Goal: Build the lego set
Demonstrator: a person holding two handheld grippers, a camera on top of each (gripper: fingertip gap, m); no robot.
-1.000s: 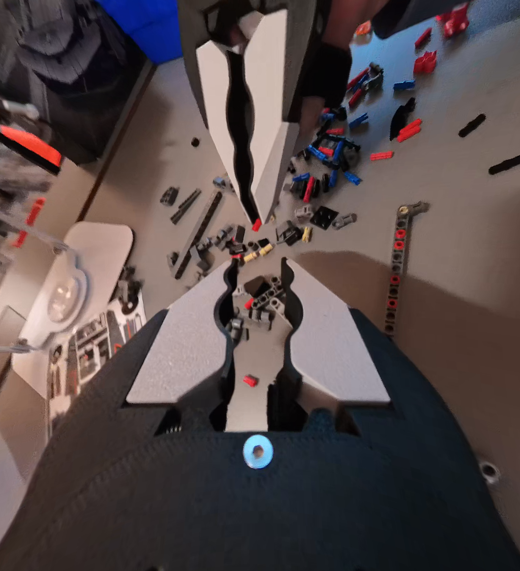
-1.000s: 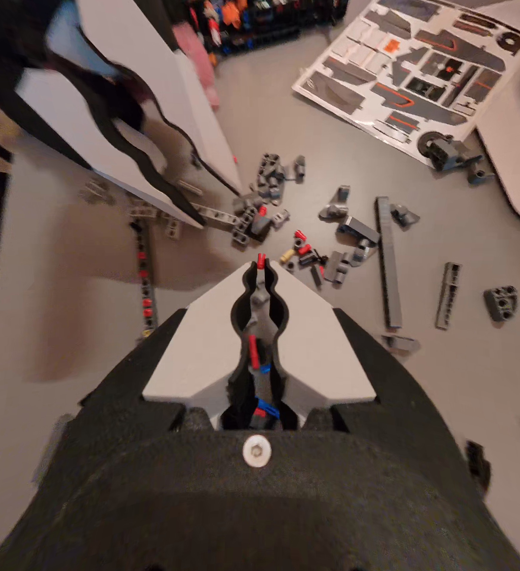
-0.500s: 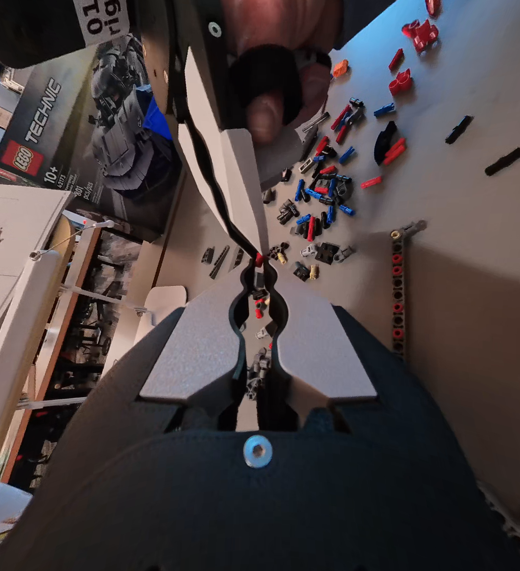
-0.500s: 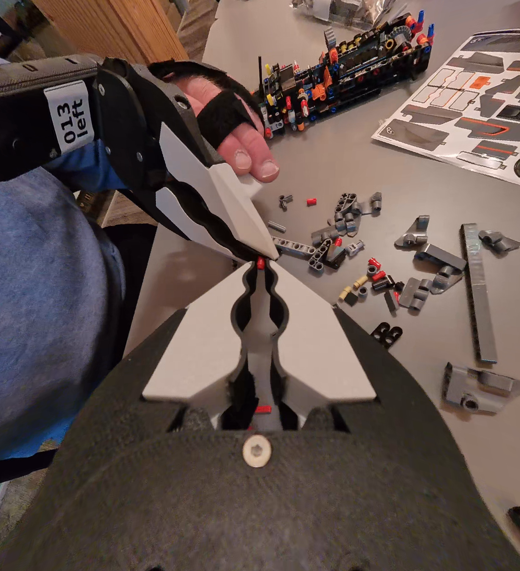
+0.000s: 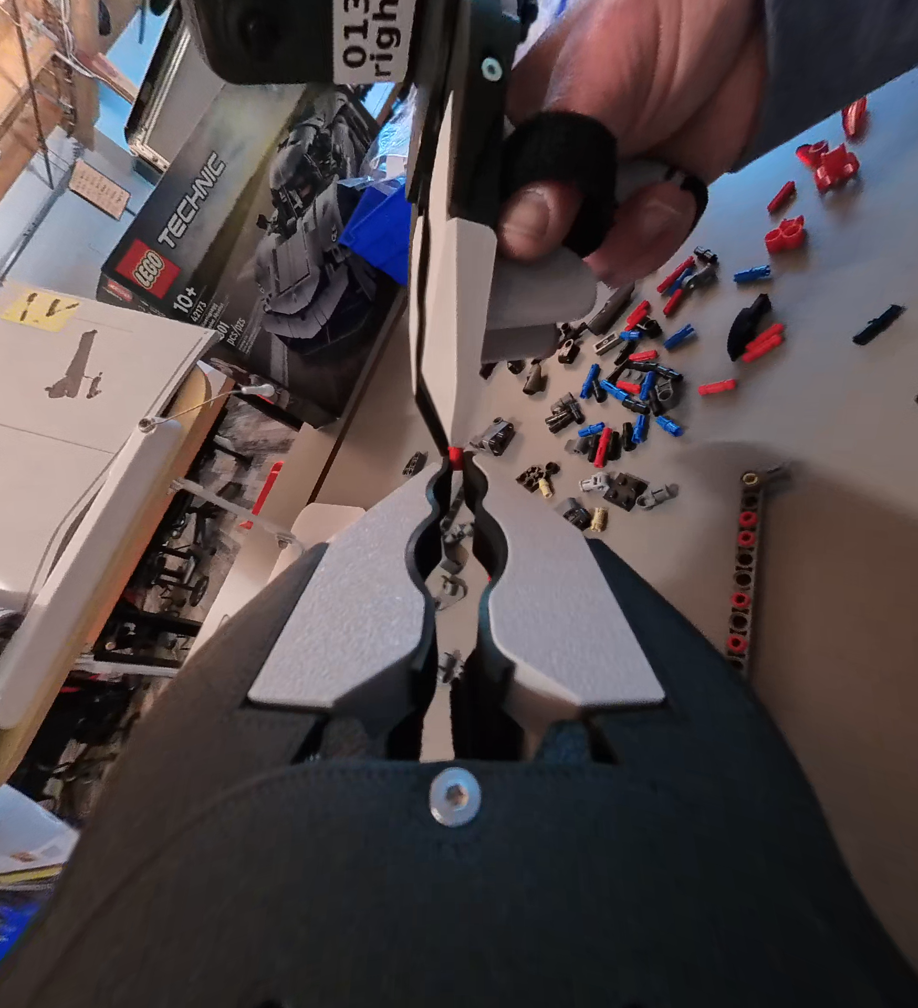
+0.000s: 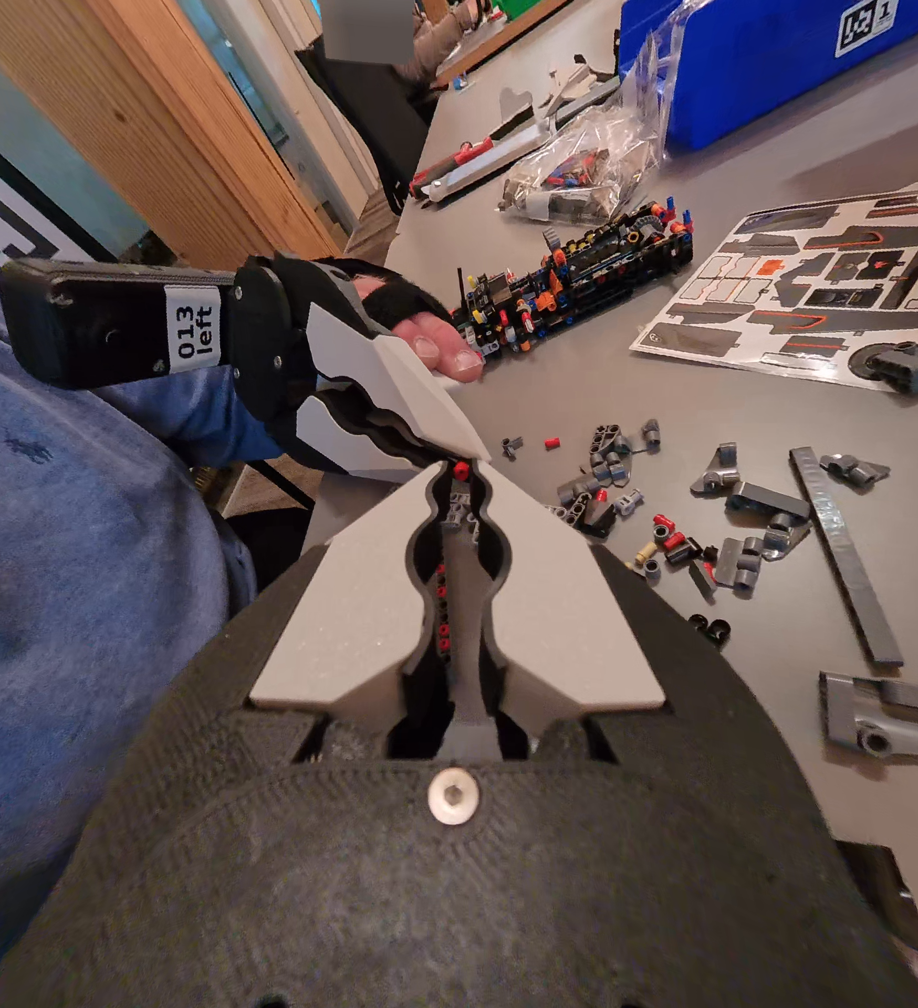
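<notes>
Grey tabletop below: right gripper pinches a red pin at its tips, left gripper closed tip-to-tip against it. Keep both aligned; transfer gently, lest the pin slip.

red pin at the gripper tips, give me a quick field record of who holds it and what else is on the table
held part: small red pin, lifted above the table
right gripper: tips closed on the red pin
left gripper: tips meet the right gripper's at the same pin; whether it also grips cannot be told
surface: grey table
loose parts: long dark beam with red pins; scattered red, blue and black pins
background: partly built model, sticker sheet, clear parts bag
</notes>
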